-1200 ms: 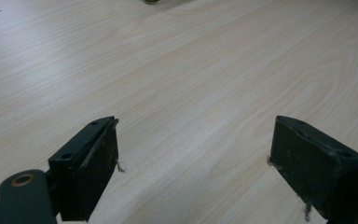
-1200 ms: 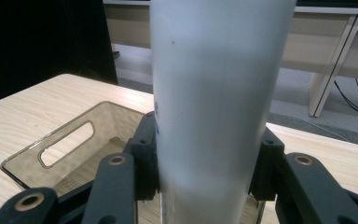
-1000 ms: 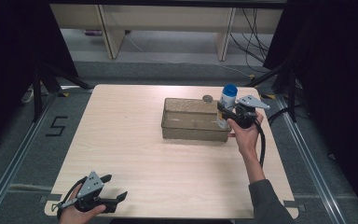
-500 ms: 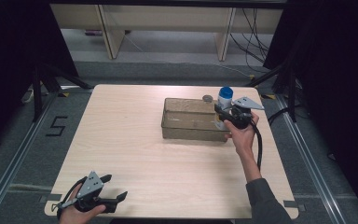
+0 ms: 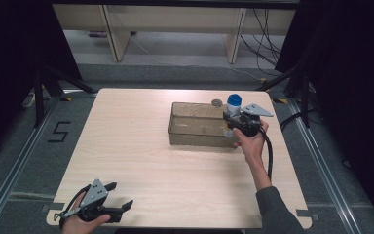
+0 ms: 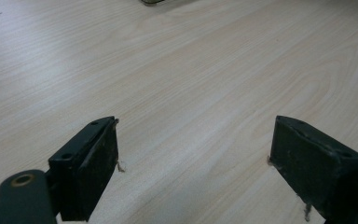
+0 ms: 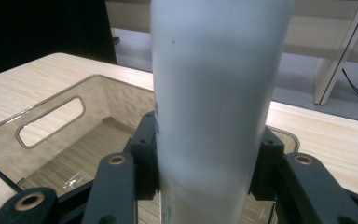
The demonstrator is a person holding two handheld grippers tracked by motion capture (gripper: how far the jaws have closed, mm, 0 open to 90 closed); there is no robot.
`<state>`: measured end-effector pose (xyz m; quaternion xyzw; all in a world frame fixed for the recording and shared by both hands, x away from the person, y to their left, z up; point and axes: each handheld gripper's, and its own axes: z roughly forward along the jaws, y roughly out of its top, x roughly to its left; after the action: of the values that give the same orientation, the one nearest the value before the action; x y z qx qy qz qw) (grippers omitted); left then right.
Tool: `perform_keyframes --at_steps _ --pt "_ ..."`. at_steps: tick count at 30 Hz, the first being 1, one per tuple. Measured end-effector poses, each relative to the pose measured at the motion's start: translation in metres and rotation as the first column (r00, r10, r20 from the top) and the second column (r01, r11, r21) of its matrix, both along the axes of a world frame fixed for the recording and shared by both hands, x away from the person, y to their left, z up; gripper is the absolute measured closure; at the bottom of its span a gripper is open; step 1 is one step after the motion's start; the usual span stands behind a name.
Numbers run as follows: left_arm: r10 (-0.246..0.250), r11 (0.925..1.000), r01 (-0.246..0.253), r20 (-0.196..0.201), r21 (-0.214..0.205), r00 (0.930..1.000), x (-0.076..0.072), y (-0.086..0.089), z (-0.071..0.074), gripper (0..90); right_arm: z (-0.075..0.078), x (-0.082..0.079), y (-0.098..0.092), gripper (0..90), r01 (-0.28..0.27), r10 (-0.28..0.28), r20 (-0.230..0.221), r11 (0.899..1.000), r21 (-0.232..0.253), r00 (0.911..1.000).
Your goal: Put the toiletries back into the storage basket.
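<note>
Right gripper (image 5: pixel 233 118), fingers pinching the white blue-capped plastic bottle (image 5: pixel 233 108), has shifted left over the clear plastic bin's (image 5: pixel 195 130) right end; drop-in looks imminent. Left gripper (image 5: pixel 116 197) idle on table (image 5: pixel 141 161), fingers spread.

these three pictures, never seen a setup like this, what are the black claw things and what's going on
No robot here: a person holds a hand tool with two black fingers in each hand. The high view looks down on the table. The other two come from cameras riding on the tools, looking along their fingers. The right gripper is shut on a white bottle with a blue cap, held upright at the right end of a clear bin. A small round thing lies behind the bin. The left gripper rests open at the near left corner, holding nothing.
</note>
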<state>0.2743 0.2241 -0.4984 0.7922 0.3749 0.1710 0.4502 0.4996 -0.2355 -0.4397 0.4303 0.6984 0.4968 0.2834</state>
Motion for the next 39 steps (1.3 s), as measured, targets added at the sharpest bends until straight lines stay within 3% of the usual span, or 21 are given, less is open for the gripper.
perform_keyframes --at_steps 5,9,10,12,14,16,17,19,25,34,35,39 --pt "0.002 1.0 -0.002 0.0 -0.002 1.0 0.0 0.0 0.0 14.9 -0.003 -0.002 -0.002 56.0 0.013 -0.013 -0.026 1.0 0.008 0.9996" --pt "0.003 1.0 -0.003 -0.001 0.005 1.0 -0.001 0.0 0.001 14.9 -0.007 0.0 -0.006 56.0 0.01 -0.01 -0.005 1.0 -0.006 0.9999" --pt "0.004 1.0 -0.004 0.0 0.003 1.0 -0.001 0.0 0.001 14.9 -0.007 -0.002 -0.004 56.0 0.027 -0.027 -0.031 1.0 0.01 0.9991" --pt "0.001 1.0 -0.001 0.002 0.003 1.0 -0.001 0.0 0.001 14.9 -0.01 -0.001 -0.006 56.0 0.019 -0.019 -0.003 1.0 -0.01 0.9998" --pt "0.001 1.0 -0.001 0.002 0.002 1.0 -0.001 0.0 0.001 14.9 -0.011 -0.001 -0.006 56.0 0.007 -0.007 -0.011 1.0 -0.017 0.9999" --pt "0.004 1.0 -0.004 0.005 0.003 1.0 -0.001 0.0 0.002 14.9 -0.013 -0.003 -0.003 55.9 0.018 -0.018 -0.04 1.0 0.011 0.999" --pt "0.007 1.0 -0.007 0.002 0.004 1.0 -0.002 0.0 0.002 14.9 -0.014 -0.001 -0.005 55.9 0.009 -0.009 -0.022 1.0 -0.017 0.9997" --pt "0.006 1.0 -0.006 0.006 -0.006 1.0 -0.002 0.0 0.001 14.9 -0.016 -0.002 -0.005 55.9 0.013 -0.013 -0.036 1.0 0.008 0.9993" --pt "-0.003 1.0 0.003 0.011 -0.004 0.9999 -0.001 0.0 0.002 14.9 -0.019 -0.002 -0.006 55.8 0.017 -0.017 -0.024 1.0 -0.02 0.9996" --pt "-0.002 1.0 0.002 0.014 -0.005 0.9999 -0.002 0.0 0.002 14.9 -0.021 -0.006 -0.004 55.7 0.014 -0.015 -0.044 0.999 -0.03 0.9989" --pt "-0.002 1.0 0.002 0.014 -0.006 0.9999 -0.002 0.0 0.002 14.9 -0.021 -0.005 -0.004 55.8 0.016 -0.017 -0.022 0.999 -0.05 0.9996" --pt "-0.004 1.0 0.004 0.015 -0.005 0.9999 -0.002 0.0 0.002 14.9 -0.021 -0.005 -0.003 55.8 0.02 -0.021 -0.02 0.999 -0.042 0.9996"
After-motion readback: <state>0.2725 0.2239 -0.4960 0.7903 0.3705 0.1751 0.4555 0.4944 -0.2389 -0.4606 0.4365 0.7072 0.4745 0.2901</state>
